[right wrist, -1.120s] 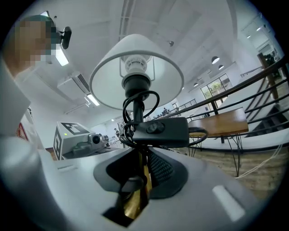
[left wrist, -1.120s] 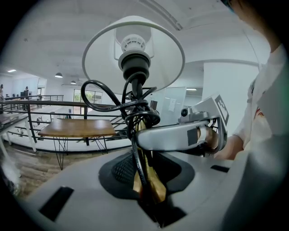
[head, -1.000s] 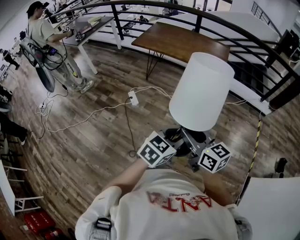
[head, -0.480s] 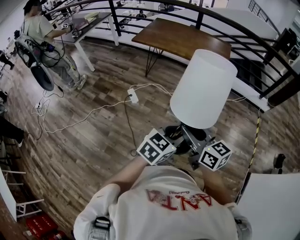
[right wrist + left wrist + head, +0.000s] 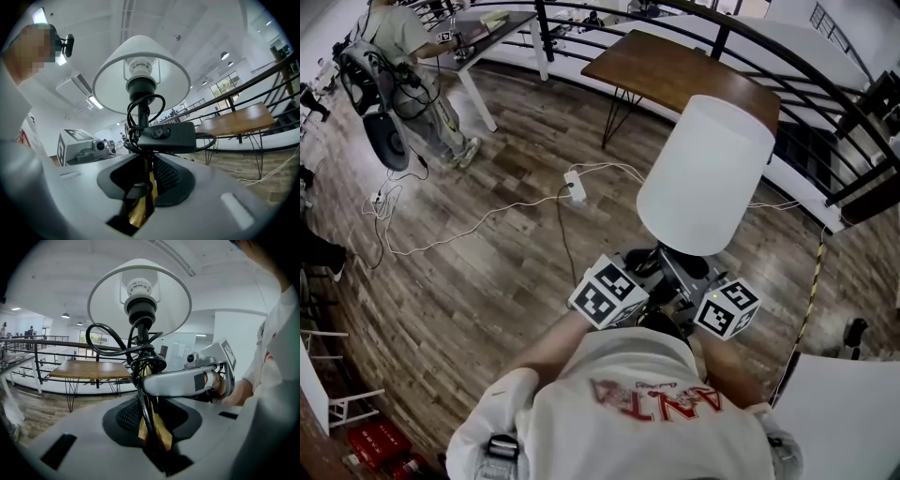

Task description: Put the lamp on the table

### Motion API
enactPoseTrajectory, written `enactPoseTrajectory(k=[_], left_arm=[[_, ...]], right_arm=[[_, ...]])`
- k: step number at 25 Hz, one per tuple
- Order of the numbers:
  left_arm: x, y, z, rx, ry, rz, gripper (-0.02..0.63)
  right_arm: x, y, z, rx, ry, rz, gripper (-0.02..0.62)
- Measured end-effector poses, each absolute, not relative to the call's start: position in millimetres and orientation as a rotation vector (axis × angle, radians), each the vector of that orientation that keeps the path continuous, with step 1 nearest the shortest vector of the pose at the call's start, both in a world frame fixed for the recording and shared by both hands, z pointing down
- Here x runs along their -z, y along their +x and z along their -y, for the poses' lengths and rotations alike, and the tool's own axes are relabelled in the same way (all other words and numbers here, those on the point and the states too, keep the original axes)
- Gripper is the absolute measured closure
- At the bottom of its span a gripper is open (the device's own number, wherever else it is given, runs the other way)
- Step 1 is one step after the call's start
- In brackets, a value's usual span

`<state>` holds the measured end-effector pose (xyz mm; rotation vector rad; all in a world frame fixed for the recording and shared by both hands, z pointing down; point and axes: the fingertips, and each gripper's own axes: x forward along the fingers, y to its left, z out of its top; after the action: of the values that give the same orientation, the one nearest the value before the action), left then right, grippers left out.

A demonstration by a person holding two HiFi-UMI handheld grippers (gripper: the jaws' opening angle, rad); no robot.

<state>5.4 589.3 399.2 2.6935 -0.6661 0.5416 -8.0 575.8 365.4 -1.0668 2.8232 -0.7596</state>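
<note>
While we stand on the wood floor (image 5: 469,281), we hold the lamp (image 5: 703,173) up in the air w/ both tongs, white shade (image 5: 108,301) on top. Left tongs (image 5: 151,423) are closed on the brass stem (image 5: 158,433), which sits between the jaws w/ black cord (image 5: 147,363) running down along it. Right tongs (image 5: 140,187) are closed on the same stem from the other side. The 2 sets sit just beside each other under the shade, marker cubes toward us.

Cord is looped & bunched round the stem below the black socket (image 5: 140,310). The black inline switch (image 5: 164,136) lies across the stem just above the right tongs. Bulb (image 5: 139,287) shows inside the shade from below.

Wood counter (image 5: 675,75) w/ thin black legs stands at the far side by the black railing (image 5: 720,39), well apart from the lamp, so the lamp isn't on it. A white power strip (image 5: 575,186) lies on the floor btw. us & the counter. At far left a person (image 5: 403,37) stands.
</note>
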Motion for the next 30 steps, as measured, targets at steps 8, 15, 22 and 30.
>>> enactPoseTrajectory(k=[8, 15, 22, 30], left_arm=[[-410.7, -10.1, -539.5, -0.54, 2.649, 0.749, 0.502], [-405.6, -8.3, -470.7, -0.538, 2.622, 0.829, 0.502], [-404.0, 12.6, -388.7, -0.518, 2.596, 0.886, 0.502], [-401.7, 40.6, -304.4, -0.51, 2.578, 0.942, 0.502]], right_arm=[[-376.7, -23.5, -526.2, 0.792, -0.982, -2.853, 0.509], [-372.0, -21.7, -458.4, 0.799, -0.902, -2.879, 0.509], [-370.6, -1.9, -377.0, 0.8, -0.842, -2.918, 0.509], [-368.2, 26.1, -293.4, 0.794, -0.784, -2.942, 0.509]])
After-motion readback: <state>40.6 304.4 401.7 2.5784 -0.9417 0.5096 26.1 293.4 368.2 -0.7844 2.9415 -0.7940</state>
